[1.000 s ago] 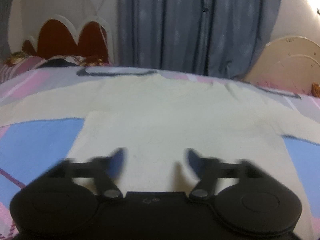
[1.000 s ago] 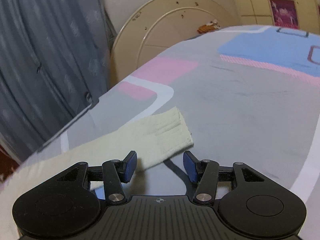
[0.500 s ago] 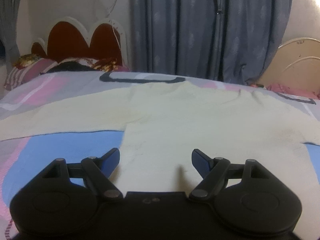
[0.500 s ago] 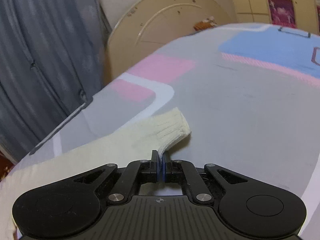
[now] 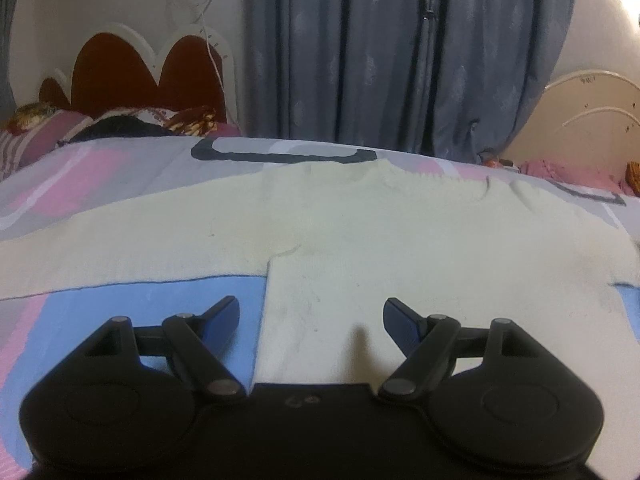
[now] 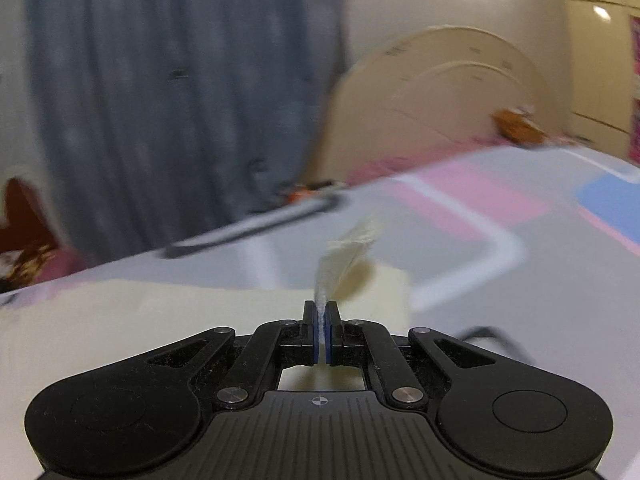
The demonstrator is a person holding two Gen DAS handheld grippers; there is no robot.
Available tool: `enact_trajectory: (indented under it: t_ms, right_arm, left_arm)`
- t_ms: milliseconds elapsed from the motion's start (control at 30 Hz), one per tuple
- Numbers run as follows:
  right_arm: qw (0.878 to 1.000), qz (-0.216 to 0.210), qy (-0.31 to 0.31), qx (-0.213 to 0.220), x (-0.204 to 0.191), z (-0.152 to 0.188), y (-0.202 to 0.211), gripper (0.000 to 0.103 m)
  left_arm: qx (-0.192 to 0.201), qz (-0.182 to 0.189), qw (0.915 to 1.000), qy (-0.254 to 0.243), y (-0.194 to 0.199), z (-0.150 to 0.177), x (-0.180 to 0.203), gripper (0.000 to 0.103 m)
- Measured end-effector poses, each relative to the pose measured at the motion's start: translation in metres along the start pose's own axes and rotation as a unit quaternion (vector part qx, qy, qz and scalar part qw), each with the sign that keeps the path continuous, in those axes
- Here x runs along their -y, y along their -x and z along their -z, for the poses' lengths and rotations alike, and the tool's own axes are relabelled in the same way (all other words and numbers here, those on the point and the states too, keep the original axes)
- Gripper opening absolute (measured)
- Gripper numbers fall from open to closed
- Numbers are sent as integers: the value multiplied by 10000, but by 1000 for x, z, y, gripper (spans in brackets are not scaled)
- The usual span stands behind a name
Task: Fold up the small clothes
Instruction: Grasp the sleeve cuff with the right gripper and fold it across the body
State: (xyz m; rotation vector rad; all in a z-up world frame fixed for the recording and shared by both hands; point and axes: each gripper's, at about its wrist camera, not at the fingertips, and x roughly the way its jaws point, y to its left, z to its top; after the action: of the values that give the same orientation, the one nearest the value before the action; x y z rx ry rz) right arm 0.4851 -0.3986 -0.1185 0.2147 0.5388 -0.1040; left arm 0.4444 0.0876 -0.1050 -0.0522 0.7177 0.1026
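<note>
Nearest in the left wrist view, the black left gripper (image 5: 311, 316) hangs with its blue-padded fingers (image 5: 400, 318) spread wide and nothing between them, over the lower left corner of a cream knitted sweater (image 5: 400, 240). One finger stands over bare blue bedsheet just outside the sweater's straight left side edge, the other over the knit. The sweater lies flat, front spread, on a bed covered by a sheet printed in blue, pink and grey blocks (image 5: 120, 184); its left sleeve (image 5: 100, 248) runs out flat toward the left edge of the picture, its lower edge meeting the blue patch in a clean line. The neckline lies at the far side, close to a dark grey printed band. Open sheet lies on the left of the body and beyond the collar. In the blurred right wrist view, the black right gripper (image 6: 322, 326) has its fingers pressed together on the ribbed cuff of the sweater's right sleeve (image 6: 344, 256), which stands up out of the pinch, lifted off the sheet, with the rest of the sleeve below and to the left. Wide bare sheet stretches to the right of it. Farther off are grey-blue curtains (image 5: 400, 52), a dark red scalloped headboard (image 5: 132, 76) at left and a cream arched board (image 5: 592, 116) at right.
</note>
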Motion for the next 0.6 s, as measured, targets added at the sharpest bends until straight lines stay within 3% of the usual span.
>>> enact_trajectory:
  t_ms: [167, 367, 500, 600]
  right_arm:
    - [9964, -708, 462, -44, -94, 20, -11, 2]
    - [9776, -1474, 1496, -121, -202, 64, -24, 2]
    - [9609, -1857, 2000, -471, -245, 96, -35, 3]
    - [9624, -1753, 2053, -292, -244, 99, -30, 8]
  left_arm:
    - [36, 261, 9996, 72, -7, -12, -3, 77]
    - [24, 423, 9990, 116, -14, -19, -4, 77]
    - [-89, 573, 9983, 58, -20, -16, 0, 78]
    - [-77, 749, 9971, 75, -22, -15, 8, 77]
